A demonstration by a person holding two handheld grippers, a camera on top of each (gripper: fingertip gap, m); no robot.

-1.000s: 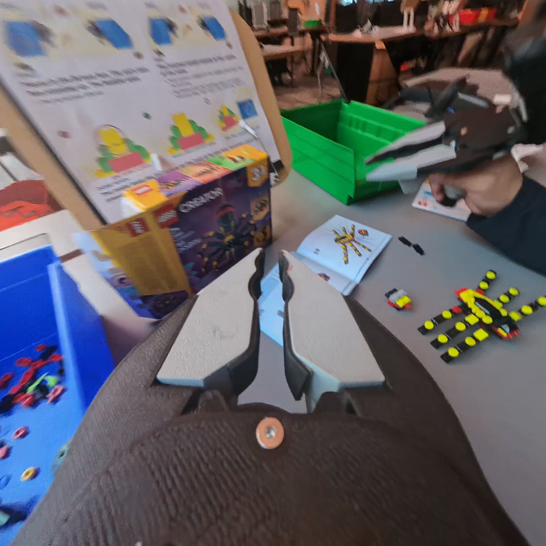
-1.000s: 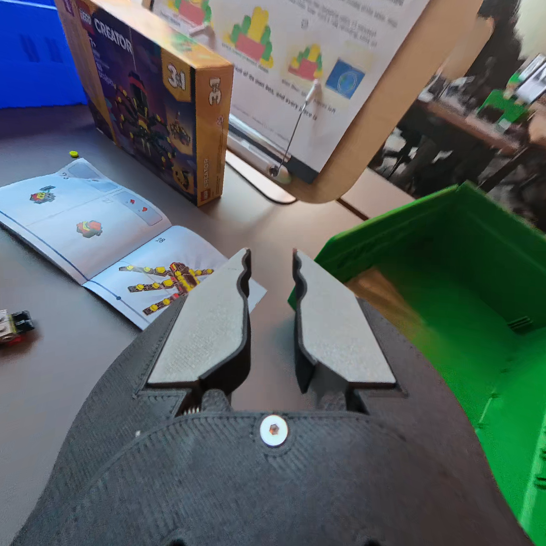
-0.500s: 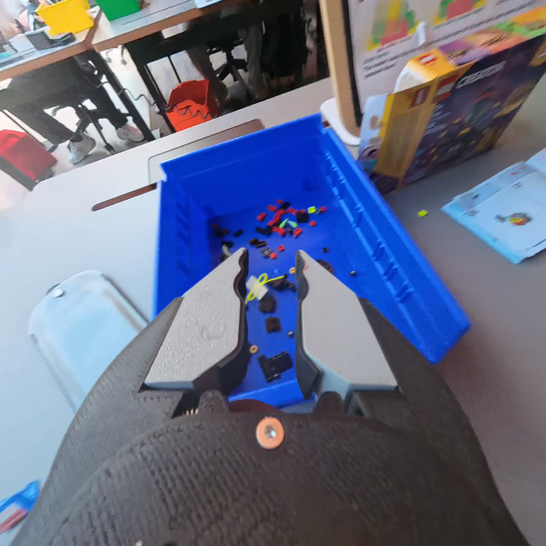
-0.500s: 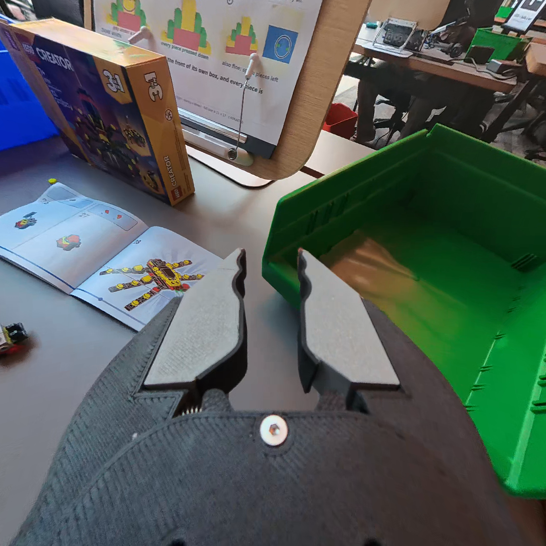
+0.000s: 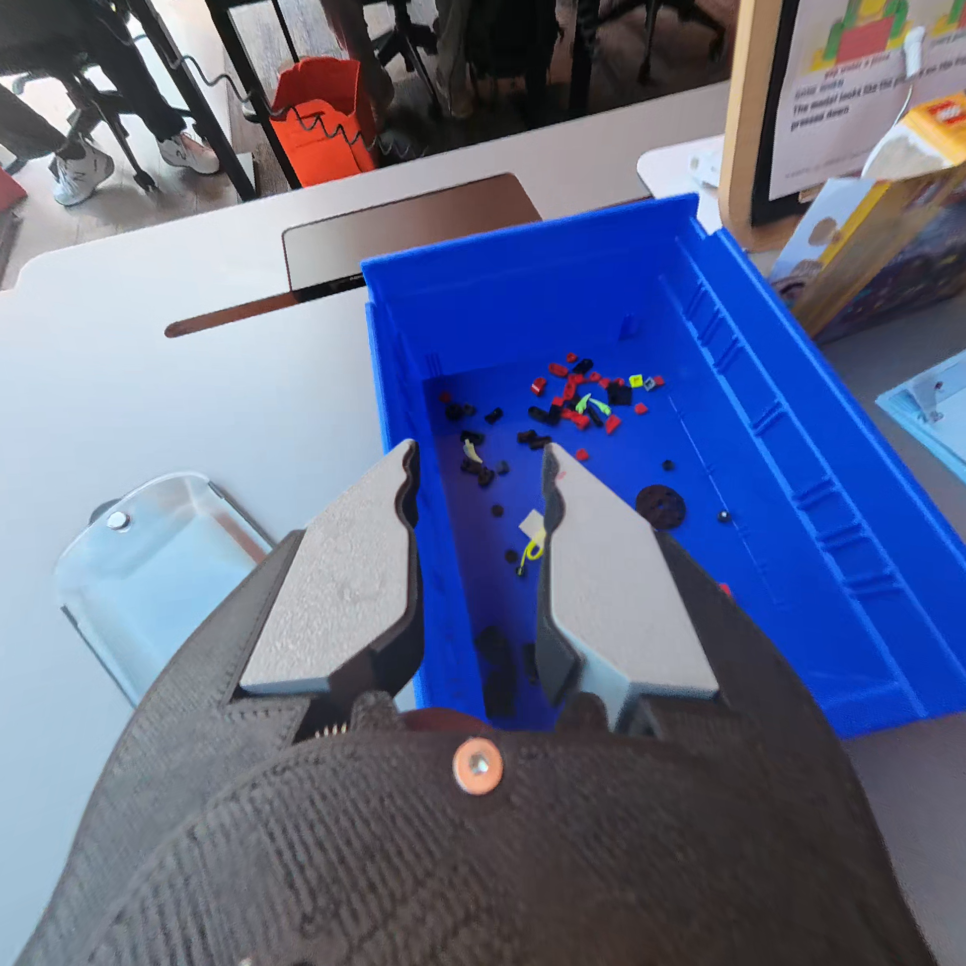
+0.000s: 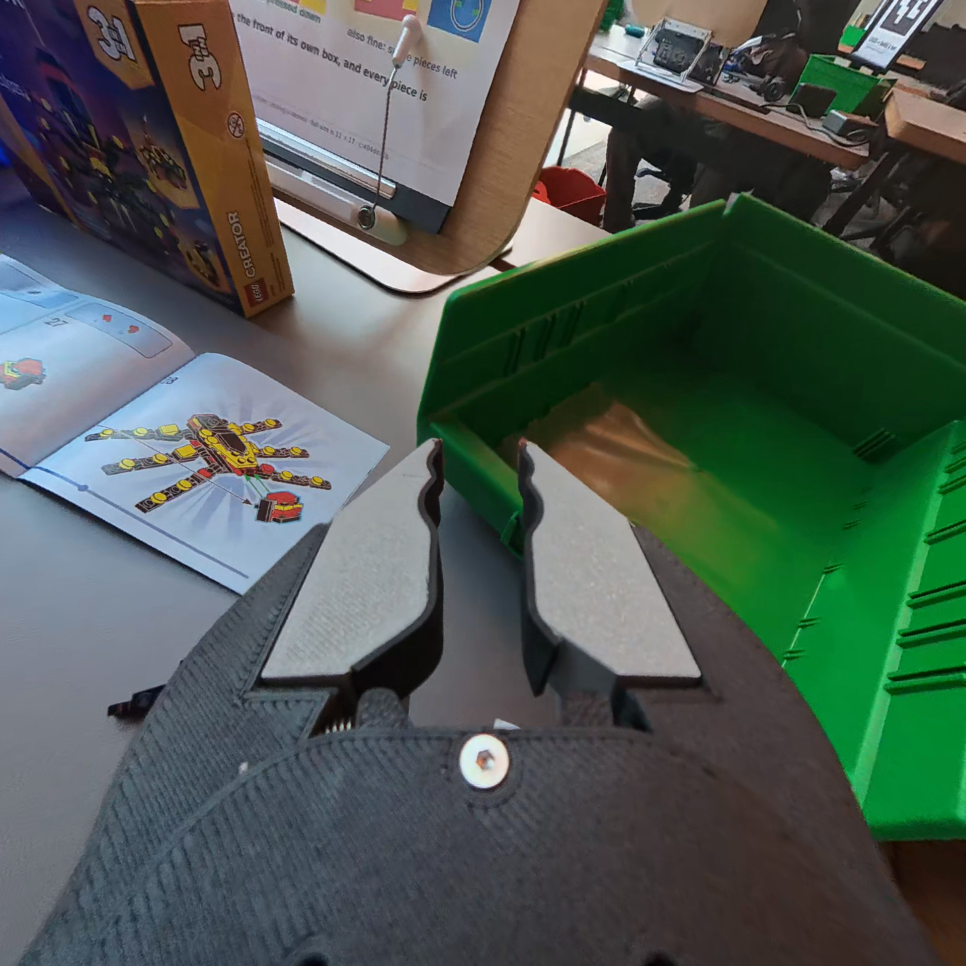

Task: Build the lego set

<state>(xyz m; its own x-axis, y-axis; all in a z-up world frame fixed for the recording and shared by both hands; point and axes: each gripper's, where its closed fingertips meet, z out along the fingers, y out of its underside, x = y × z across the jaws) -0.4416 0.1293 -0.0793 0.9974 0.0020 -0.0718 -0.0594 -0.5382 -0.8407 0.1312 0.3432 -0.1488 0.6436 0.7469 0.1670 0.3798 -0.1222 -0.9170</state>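
Part-fetching step: left tongs (image 5: 478,460) released, empty, over blue plastic bin (image 5: 815,470) of small loose red and black lego pieces (image 5: 575,402). Right tongs (image 6: 480,457) released, idle beside empty green plastic bin (image 6: 522,334). Next: lower, pinch one piece.

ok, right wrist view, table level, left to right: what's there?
lego box → open instruction booklet → right gripper, open and holding nothing → green bin, nothing visible inside it.
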